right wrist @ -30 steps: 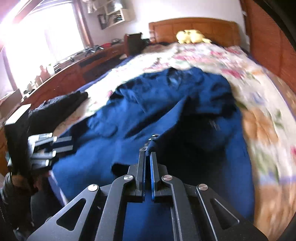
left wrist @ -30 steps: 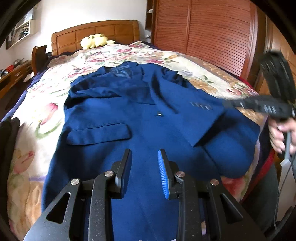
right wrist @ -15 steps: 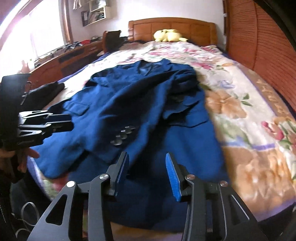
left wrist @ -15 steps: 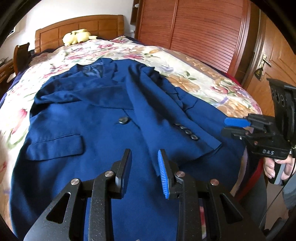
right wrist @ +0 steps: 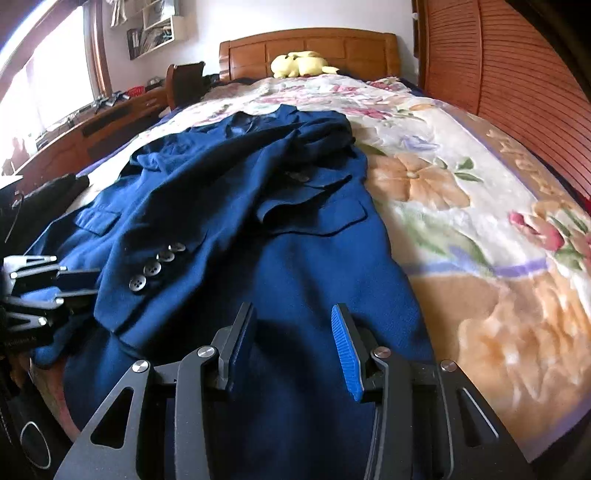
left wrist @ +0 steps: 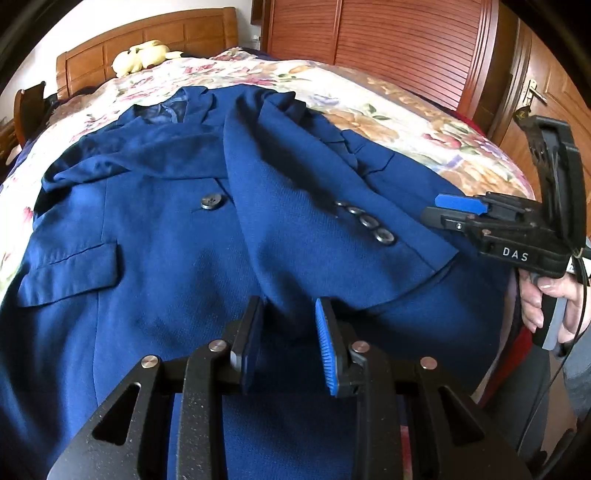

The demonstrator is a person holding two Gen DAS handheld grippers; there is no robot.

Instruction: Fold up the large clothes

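A dark blue suit jacket (left wrist: 155, 258) lies face up on the bed, its collar toward the headboard. One sleeve (left wrist: 295, 206) with several cuff buttons is folded diagonally across the front. My left gripper (left wrist: 290, 314) is open and empty just above the jacket's lower front. My right gripper (right wrist: 291, 321) is open and empty above the jacket's lower hem (right wrist: 295, 277). In the left wrist view the right gripper (left wrist: 454, 212) hovers beside the sleeve cuff. In the right wrist view the left gripper (right wrist: 55, 284) is at the left, next to the cuff.
The jacket rests on a floral bedspread (right wrist: 461, 206). A yellow plush toy (right wrist: 301, 62) sits by the wooden headboard (left wrist: 147, 33). A slatted wooden wardrobe (left wrist: 388, 44) stands along the bed's right side. Dark clothing (right wrist: 48, 192) and a desk (right wrist: 92, 122) lie on the left.
The right gripper opened and let go of the sleeve, which now lies across the jacket front. Both grippers moved closer to the jacket's lower part.
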